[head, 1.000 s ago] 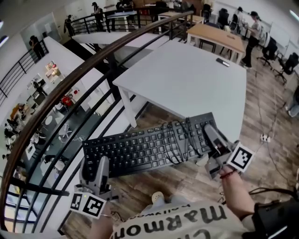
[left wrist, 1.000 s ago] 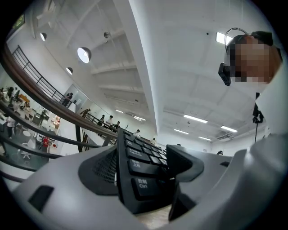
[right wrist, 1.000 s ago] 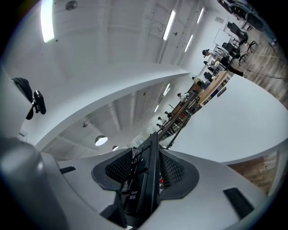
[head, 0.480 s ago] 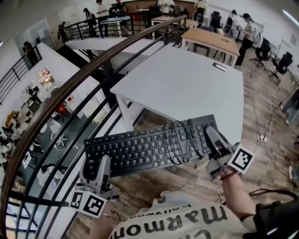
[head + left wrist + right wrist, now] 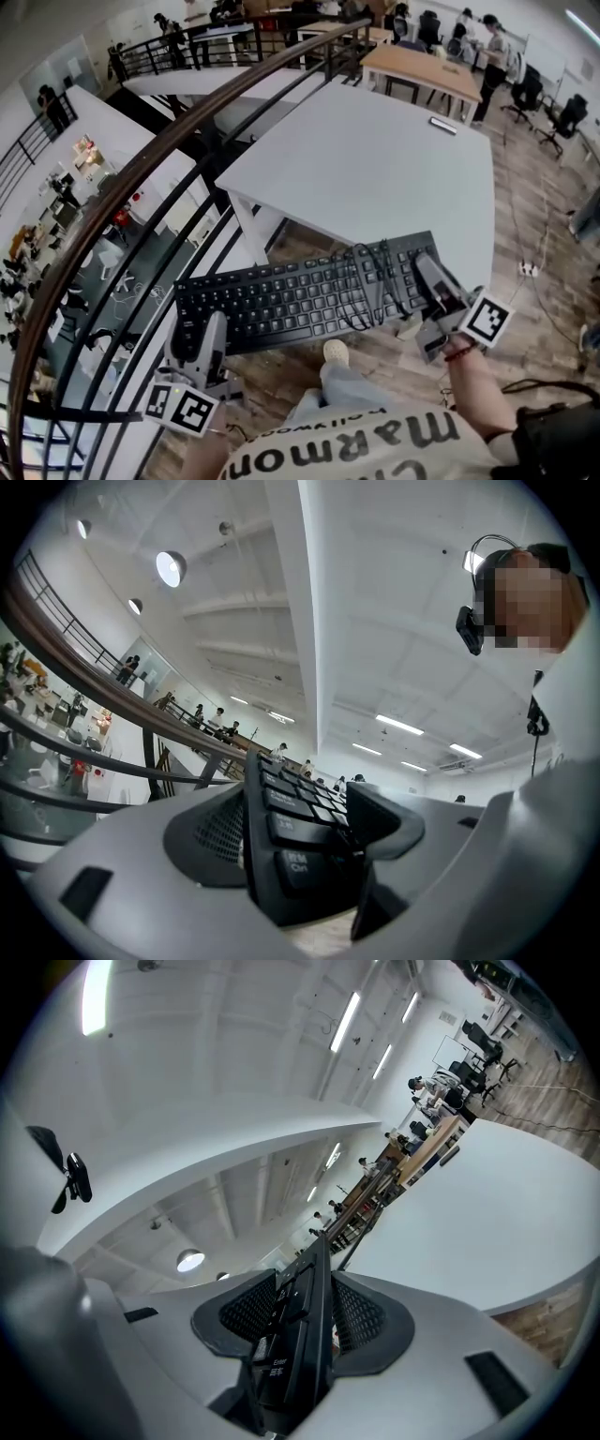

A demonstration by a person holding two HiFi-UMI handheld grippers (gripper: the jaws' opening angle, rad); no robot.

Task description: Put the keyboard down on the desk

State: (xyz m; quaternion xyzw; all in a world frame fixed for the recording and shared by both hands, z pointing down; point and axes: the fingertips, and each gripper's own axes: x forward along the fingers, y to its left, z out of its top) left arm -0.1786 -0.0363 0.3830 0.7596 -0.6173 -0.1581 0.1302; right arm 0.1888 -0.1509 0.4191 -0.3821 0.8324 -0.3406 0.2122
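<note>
A black keyboard (image 5: 300,295) hangs level in the air, just in front of the near edge of the white desk (image 5: 375,159). Its cable (image 5: 370,281) lies coiled on the keys at the right. My left gripper (image 5: 208,328) is shut on the keyboard's left end. My right gripper (image 5: 429,281) is shut on its right end. In the left gripper view the keyboard's edge (image 5: 281,846) sits clamped between the two pads of the left gripper (image 5: 305,832). The right gripper view shows the keyboard (image 5: 281,1358) edge-on in the right gripper (image 5: 305,1321), with the desk top (image 5: 487,1232) beyond.
A curved brown handrail with black bars (image 5: 141,169) runs along the left, with a drop to a lower floor behind it. A small dark object (image 5: 442,126) lies at the desk's far side. A wooden table (image 5: 422,70), chairs and people stand further back. My shoe (image 5: 336,353) shows on the wood floor.
The keyboard stays gripped at both ends and has barely moved. The view has shifted a little toward the desk, and my shoe has come into sight under the keyboard.
</note>
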